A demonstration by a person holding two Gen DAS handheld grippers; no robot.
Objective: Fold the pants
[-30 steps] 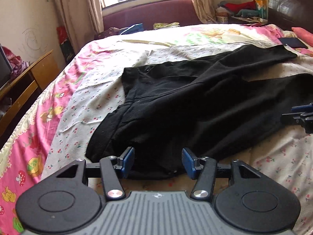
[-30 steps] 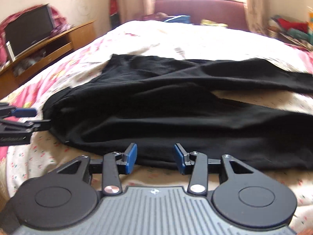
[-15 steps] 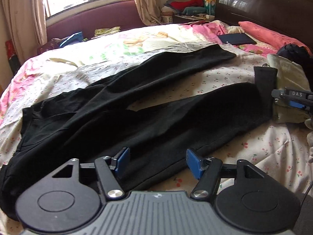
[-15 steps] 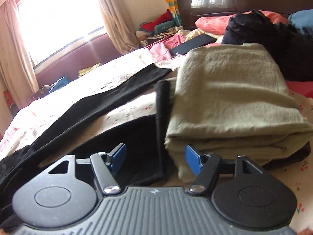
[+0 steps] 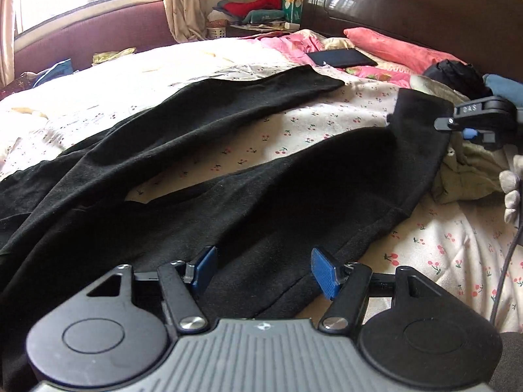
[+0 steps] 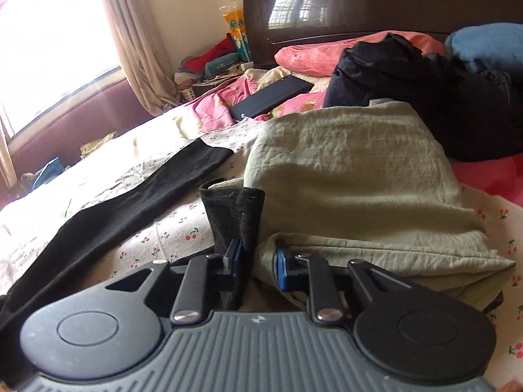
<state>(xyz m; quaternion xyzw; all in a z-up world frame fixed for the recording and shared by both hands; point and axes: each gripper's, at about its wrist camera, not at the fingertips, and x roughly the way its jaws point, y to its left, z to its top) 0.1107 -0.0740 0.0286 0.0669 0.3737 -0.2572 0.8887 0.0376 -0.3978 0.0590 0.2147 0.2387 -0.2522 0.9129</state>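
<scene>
Black pants (image 5: 202,196) lie spread on the flowered bedsheet (image 5: 457,248), two legs stretching toward the headboard. My left gripper (image 5: 264,269) is open, low over the near leg's edge, holding nothing. My right gripper (image 6: 256,261) has its jaws narrowed around the near leg's cuff (image 6: 233,212), which stands up between the pads; a gap remains by the right pad. In the left wrist view the right gripper (image 5: 470,125) sits at the raised cuff (image 5: 418,114). The far leg (image 6: 137,199) lies flat.
A folded pale green cloth (image 6: 353,176) lies right beside the cuff. Behind it are a dark clothes heap (image 6: 425,98), a pink pillow (image 5: 392,49), a black tablet (image 5: 341,57) and the dark headboard (image 5: 408,6). A cluttered nightstand (image 5: 255,16) stands by the window.
Both grippers have swung right along the pants from the waist end to the leg end. The right gripper's jaws have narrowed around the near leg's cuff, which now stands up.
</scene>
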